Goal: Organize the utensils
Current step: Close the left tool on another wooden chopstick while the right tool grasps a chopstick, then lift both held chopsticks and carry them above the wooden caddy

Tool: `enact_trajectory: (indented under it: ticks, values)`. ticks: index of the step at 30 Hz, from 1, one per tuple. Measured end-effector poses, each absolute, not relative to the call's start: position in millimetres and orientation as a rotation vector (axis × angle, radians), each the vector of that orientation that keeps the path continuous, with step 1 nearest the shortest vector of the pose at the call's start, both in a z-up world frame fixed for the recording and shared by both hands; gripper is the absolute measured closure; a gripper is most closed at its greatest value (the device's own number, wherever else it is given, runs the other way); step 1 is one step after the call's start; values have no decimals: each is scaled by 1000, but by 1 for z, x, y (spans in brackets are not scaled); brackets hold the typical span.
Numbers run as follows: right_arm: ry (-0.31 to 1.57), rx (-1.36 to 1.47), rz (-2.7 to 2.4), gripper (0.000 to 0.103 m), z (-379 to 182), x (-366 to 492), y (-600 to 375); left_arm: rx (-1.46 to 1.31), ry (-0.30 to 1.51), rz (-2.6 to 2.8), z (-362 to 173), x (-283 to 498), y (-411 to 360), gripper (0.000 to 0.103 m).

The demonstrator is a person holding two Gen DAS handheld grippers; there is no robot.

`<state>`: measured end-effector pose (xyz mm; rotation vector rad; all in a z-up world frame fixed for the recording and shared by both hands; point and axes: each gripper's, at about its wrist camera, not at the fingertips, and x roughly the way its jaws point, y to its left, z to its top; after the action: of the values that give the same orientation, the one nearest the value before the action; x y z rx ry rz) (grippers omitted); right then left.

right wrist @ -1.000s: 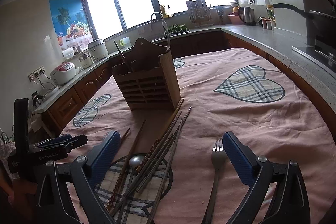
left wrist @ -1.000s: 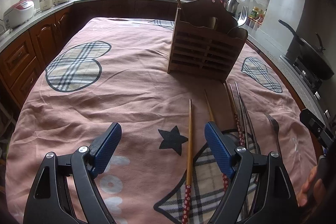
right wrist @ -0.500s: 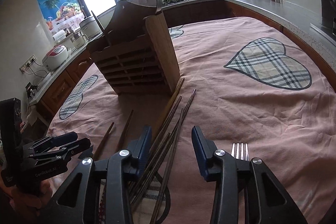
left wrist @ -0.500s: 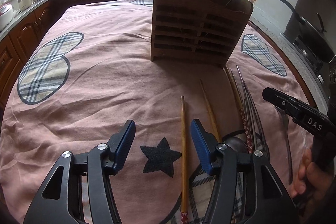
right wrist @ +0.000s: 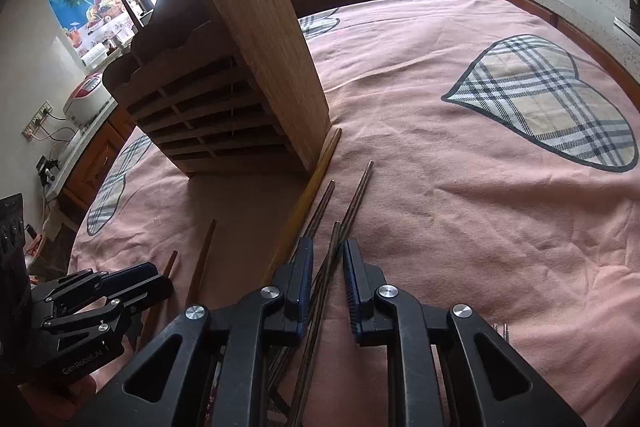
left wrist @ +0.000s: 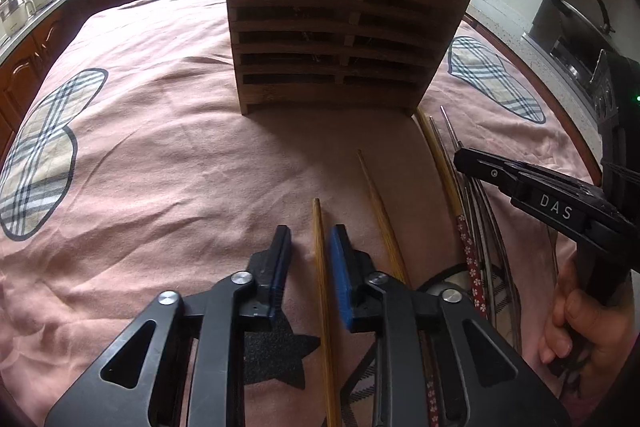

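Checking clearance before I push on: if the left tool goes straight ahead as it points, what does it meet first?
Probably the wooden utensil holder, dead ahead of the left tool; only tablecloth lies between, past the straddled chopstick. Depth is uncertain.

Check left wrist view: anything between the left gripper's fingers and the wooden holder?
In the left wrist view only the wooden chopstick runs between the left gripper fingers, ending short of the holder; beyond its tip, bare pink cloth.
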<state>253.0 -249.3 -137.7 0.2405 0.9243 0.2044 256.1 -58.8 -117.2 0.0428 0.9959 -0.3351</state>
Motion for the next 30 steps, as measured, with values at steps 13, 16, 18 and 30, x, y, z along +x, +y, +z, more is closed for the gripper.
enact_trajectory:
  ticks: [13, 16, 18, 30]
  values:
    - [888, 281, 237, 96, -120, 243, -256, -38, 940, -376, -94, 242, -39, 98]
    - [908, 277, 244, 96, -124, 245, -254, -51, 917, -377, -85, 235, -35, 98]
    - [926, 271, 241, 96, -130, 246, -251, -56, 908, -375, -81, 231, -33, 98]
    - [927, 262, 242, 97, -137, 246, -246, -78, 902, -367, -77, 217, -26, 98]
